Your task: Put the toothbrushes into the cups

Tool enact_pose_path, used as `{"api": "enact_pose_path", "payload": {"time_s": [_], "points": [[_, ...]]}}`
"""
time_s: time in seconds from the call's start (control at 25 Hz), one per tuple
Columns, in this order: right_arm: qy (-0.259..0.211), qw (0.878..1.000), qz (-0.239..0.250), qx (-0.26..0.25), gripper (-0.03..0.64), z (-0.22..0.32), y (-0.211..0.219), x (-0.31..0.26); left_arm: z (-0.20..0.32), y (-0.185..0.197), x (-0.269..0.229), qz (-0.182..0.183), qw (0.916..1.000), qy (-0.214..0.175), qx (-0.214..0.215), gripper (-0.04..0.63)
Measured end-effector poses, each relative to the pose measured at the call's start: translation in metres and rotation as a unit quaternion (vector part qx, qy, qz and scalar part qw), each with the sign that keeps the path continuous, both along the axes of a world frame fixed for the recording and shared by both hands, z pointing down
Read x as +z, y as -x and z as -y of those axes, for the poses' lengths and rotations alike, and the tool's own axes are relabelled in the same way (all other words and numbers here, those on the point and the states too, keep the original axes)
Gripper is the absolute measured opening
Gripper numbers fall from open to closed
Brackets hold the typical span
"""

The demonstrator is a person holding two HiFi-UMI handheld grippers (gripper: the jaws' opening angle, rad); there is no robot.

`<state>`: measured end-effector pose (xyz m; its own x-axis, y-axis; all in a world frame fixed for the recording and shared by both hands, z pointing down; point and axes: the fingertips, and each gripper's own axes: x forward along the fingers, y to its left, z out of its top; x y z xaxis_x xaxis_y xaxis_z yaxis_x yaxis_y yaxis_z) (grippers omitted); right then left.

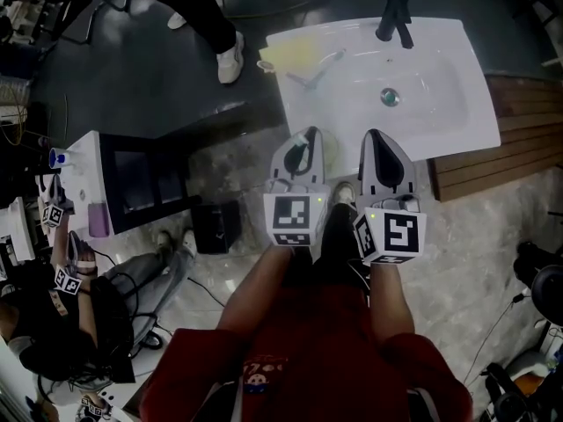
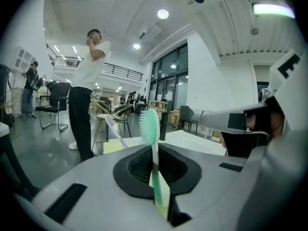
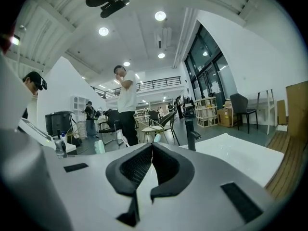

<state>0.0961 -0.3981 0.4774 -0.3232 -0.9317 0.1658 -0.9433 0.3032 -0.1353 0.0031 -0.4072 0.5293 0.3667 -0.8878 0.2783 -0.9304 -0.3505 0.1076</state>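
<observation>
Head view: toothbrush (image 1: 325, 62) on sink (image 1: 444, 104); left fingers (image 2: 86, 177) pinch green toothbrush (image 2: 148, 126), right fingers (image 3: 216, 177) closed.

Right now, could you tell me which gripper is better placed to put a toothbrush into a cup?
Left: the left gripper grips the green toothbrush between its jaws, while the right gripper is shut on nothing.
</observation>
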Motion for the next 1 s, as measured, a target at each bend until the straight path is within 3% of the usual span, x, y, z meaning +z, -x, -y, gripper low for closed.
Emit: {"api": "enact_pose_path", "payload": {"time_s": [0.6,0.92,1.0], "points": [[0.006,1.0,0.003,-0.011,0.029,0.001,-0.001,0.009,-0.002,-0.002,0.007,0.046,0.9987,-0.015,-0.013,0.032],[0.0,1.0,0.004,-0.014,0.029,-0.001,0.003,0.001,-0.004,-0.004,0.005,0.053,0.9985,-0.014,-0.005,0.038],[0.0,1.0,0.004,-0.013,0.029,-0.002,0.003,0.0,-0.003,-0.004,0.005,0.05,0.9987,-0.011,-0.003,0.142]]}}
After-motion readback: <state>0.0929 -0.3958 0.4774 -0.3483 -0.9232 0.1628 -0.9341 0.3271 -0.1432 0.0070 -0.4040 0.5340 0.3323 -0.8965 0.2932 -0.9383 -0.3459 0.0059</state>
